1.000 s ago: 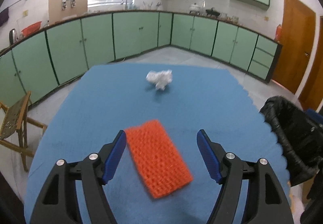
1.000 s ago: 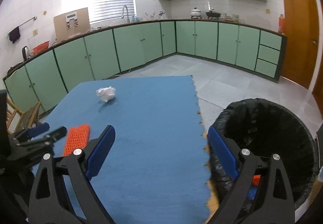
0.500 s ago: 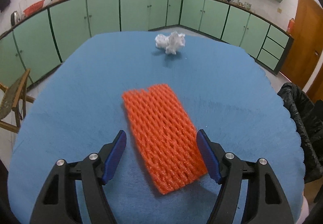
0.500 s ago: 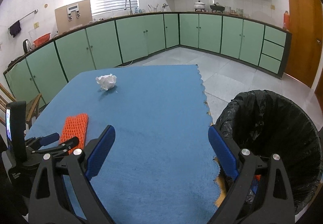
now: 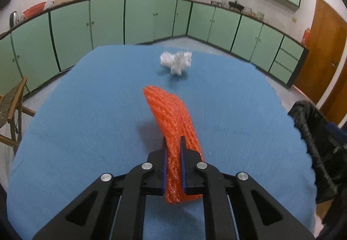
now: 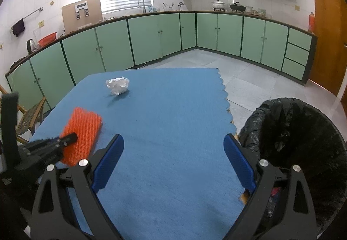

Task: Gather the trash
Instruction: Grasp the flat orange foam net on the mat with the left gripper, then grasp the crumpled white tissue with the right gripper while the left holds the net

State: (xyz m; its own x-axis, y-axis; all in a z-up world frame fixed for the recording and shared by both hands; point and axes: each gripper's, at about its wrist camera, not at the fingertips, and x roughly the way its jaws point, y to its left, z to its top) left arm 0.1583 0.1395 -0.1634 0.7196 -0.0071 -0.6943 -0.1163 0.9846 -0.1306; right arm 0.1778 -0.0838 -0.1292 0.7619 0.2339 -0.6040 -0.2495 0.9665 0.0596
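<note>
Left gripper (image 5: pixel 172 146) now clamped on orange net (image 5: pixel 173 114) (lifted); right gripper (image 6: pixel 173 153) fingers apart; bin (image 6: pixel 303 131) black-lined.

No legible text, label, brand, number or sign appears in either view. The cardboard panel (image 6: pixel 82 13) at upper left of the right wrist frame carries light printed marks, too small and blurred to read.
</note>
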